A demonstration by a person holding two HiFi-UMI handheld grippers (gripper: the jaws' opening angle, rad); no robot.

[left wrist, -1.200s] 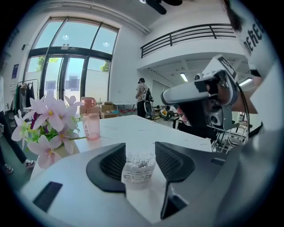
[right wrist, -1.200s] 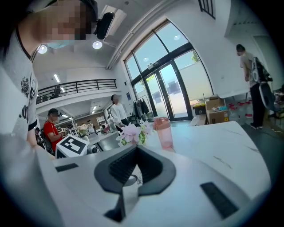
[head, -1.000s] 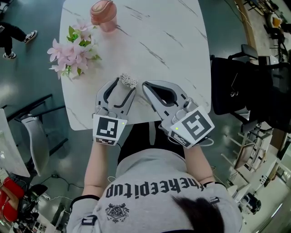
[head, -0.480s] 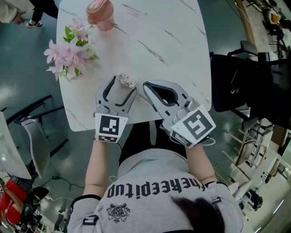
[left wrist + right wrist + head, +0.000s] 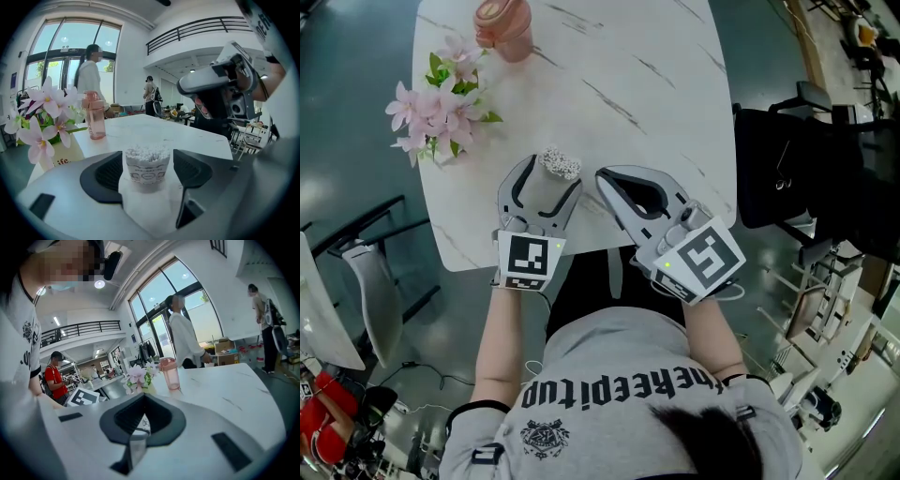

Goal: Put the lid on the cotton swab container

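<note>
Head view with both gripper views. The cotton swab container (image 5: pixel 559 167) stands upright and uncovered on the white marbled table (image 5: pixel 656 75), near the edge closest to the person; the white swab tips fill its open top.

Left gripper (image 5: pixel 147 169): the jaws flank the container, one dark pad on each side. A narrow gap shows between each pad and the container wall, so the pads do not press on it. The jaws have just been opening, with the container between them.

Right gripper (image 5: pixel 606 179): it lies just to the right of the container, apart from it, and points toward it. Its jaws are drawn together at the tips around a teardrop-shaped hollow. A thin clear piece with faint print, apparently the lid (image 5: pixel 136 445), is pinched edge-on between the pads. The head view does not show this piece clearly.

A bunch of pink flowers (image 5: pixel 436 105) sits left of the container and farther from the person. A pink bottle (image 5: pixel 503 23) stands beyond the flowers, well apart from the container, near the far edge of the table.
</note>
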